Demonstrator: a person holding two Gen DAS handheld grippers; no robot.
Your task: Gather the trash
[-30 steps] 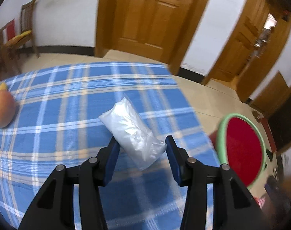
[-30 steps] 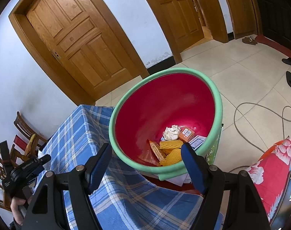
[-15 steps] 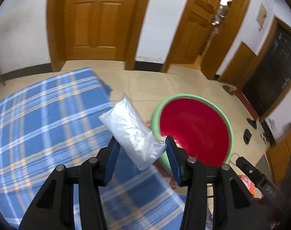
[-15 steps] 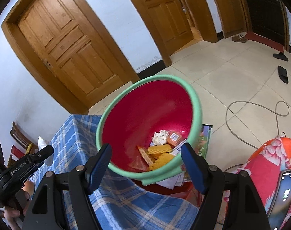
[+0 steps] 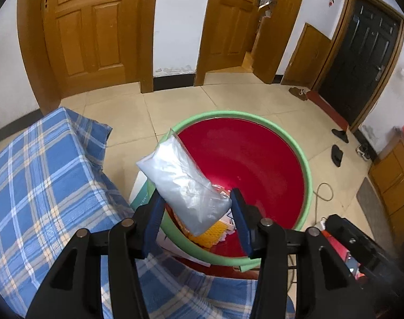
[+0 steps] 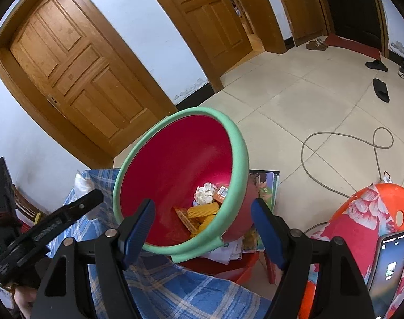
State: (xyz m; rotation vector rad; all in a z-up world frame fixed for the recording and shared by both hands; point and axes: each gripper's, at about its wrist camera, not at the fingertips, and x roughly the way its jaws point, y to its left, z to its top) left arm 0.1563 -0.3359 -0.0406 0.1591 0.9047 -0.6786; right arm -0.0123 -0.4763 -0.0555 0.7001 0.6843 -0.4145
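Note:
My left gripper (image 5: pixel 195 207) is shut on a clear plastic bag (image 5: pixel 180 183) and holds it over the near rim of a red basin with a green rim (image 5: pixel 307 164). The basin (image 6: pixel 239 143) holds yellow wrappers (image 6: pixel 203 211), a crumpled white paper (image 6: pixel 204 192) and a small orange box (image 6: pixel 220 192). My right gripper (image 6: pixel 203 226) is open and empty, its fingers either side of the basin's near rim. The left gripper's body (image 6: pixel 42 228) and a bit of the bag (image 6: pixel 82 183) show at the left of the right wrist view.
A table with a blue plaid cloth (image 5: pixel 42 186) lies left of the basin. The basin rests on books (image 6: pixel 265 186) and a red stool. A floral red seat (image 6: pixel 361 226) and a phone (image 6: pixel 390 263) are at the right. A grey cable (image 6: pixel 343 143) and slippers (image 5: pixel 337 154) lie on the tiled floor.
My left gripper has swung right with the bag, from over the plaid table to over the basin. The basin has shifted a little left in the right wrist view.

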